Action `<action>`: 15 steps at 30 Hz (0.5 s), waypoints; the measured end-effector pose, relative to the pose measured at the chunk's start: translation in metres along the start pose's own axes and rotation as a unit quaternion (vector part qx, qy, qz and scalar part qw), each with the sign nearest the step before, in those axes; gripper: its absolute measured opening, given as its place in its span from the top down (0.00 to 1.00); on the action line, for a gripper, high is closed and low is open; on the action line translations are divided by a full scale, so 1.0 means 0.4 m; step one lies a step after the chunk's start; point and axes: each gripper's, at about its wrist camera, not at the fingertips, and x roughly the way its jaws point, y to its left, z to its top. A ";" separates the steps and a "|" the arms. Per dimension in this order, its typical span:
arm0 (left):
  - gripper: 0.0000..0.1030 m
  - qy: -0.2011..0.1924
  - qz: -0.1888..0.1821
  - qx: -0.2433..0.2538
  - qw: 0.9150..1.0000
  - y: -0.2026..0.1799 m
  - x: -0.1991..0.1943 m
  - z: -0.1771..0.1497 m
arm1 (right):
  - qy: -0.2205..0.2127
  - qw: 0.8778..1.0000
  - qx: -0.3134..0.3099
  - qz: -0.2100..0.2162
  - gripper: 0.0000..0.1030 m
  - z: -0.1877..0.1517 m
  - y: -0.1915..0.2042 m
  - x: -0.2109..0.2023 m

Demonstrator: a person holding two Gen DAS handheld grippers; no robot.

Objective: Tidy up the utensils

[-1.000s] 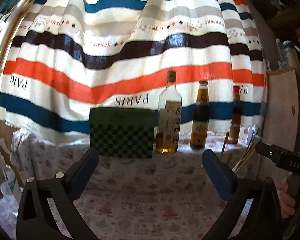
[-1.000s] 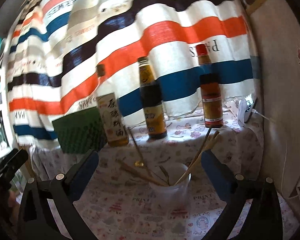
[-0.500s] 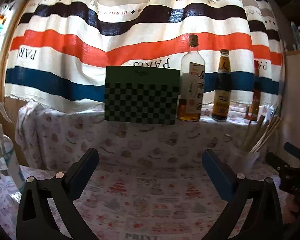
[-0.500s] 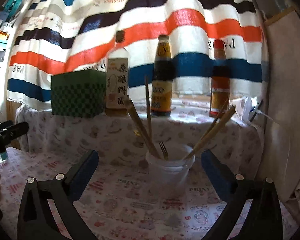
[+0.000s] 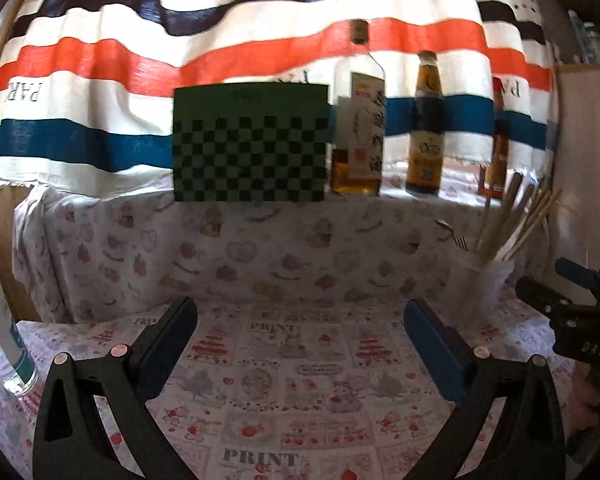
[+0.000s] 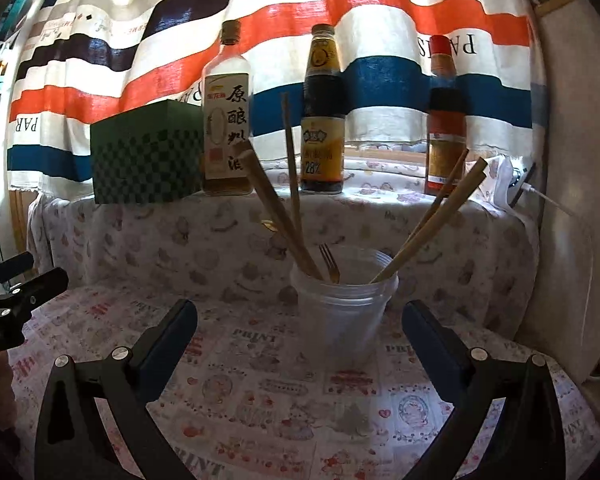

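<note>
The cup (image 6: pixel 342 304) stands at the centre of the right wrist frame, on the table (image 6: pixel 260 380) just ahead of the right gripper (image 6: pixel 300 334), whose fingers (image 6: pixel 168 334) are spread wide with nothing between them. In the left wrist frame the same cup sits at the right edge; the left gripper (image 5: pixel 300 336) faces bare cloth at centre frame, its fingers open and empty too.

Chopsticks (image 6: pixel 276 212) lean out of the cup to the left and right, and a fork (image 6: pixel 329 264) stands low in the middle.

The chopsticks look light, stiff and smooth, likely to twist or slip in a loose pinch; the upper shaft, clear of the rim, looks the best hold. The cup seems thin, translucent plastic, light enough to tip if a stick drags on its wall. The fork's handle is hidden inside, so only its tines offer a hold.
</note>
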 end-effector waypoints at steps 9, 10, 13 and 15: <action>0.00 -0.001 0.004 0.011 1.000 -0.014 -0.006 0.000 | 0.002 1.000 0.005 -0.007 0.00 -0.002 0.000 0.000; 0.00 -0.001 0.004 0.011 1.000 -0.013 -0.006 0.001 | 0.003 1.000 0.004 -0.007 0.00 -0.002 0.001 0.001; 0.01 -0.001 0.004 0.011 1.000 -0.013 -0.006 0.001 | 0.002 1.000 0.004 -0.007 0.00 -0.002 0.002 -0.001; 0.01 -0.002 0.008 0.010 1.000 -0.012 -0.006 0.001 | 0.003 1.000 0.004 -0.008 0.00 -0.001 0.004 0.000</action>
